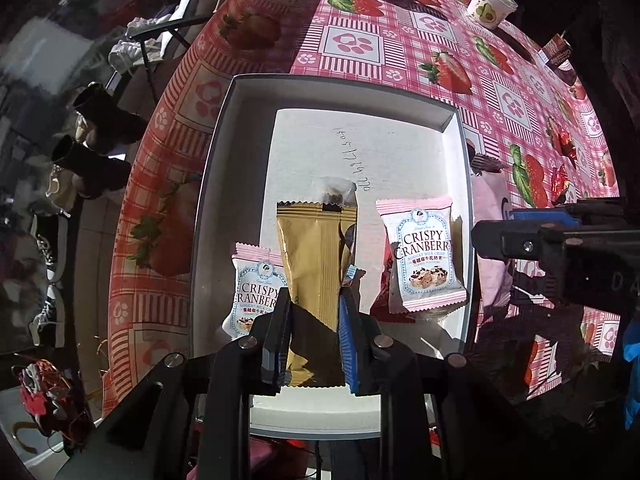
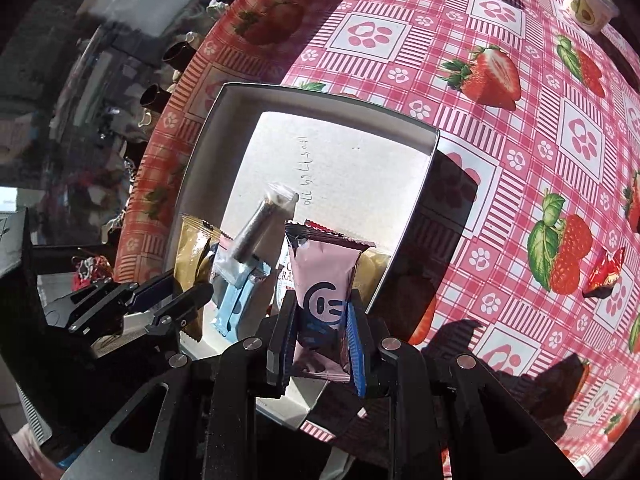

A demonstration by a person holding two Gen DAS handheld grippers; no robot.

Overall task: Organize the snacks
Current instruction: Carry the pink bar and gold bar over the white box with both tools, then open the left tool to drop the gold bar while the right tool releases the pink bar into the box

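A shallow white box (image 1: 456,148) (image 2: 424,184) lies on the strawberry tablecloth. My left gripper (image 1: 314,304) is shut on a gold snack packet (image 1: 316,256) and holds it over the box's near part. Two pink-edged Crispy Cranberry packets (image 1: 424,256) (image 1: 256,292) lie in the box on either side of it. A small clear packet (image 1: 334,192) (image 2: 260,220) lies behind the gold one. My right gripper (image 2: 322,308) is shut on a pink packet (image 2: 324,276) with a dark round logo, above the box's near right corner. The left gripper (image 2: 176,304) shows at the left of the right wrist view.
A cup printed with avocados (image 1: 490,4) (image 2: 588,2) stands at the far right of the table. Red wrapped sweets (image 1: 562,160) (image 2: 606,272) lie on the cloth right of the box. A light blue packet (image 2: 236,296) sits in the box. Shoes (image 1: 92,140) sit on the floor beyond the table's left edge.
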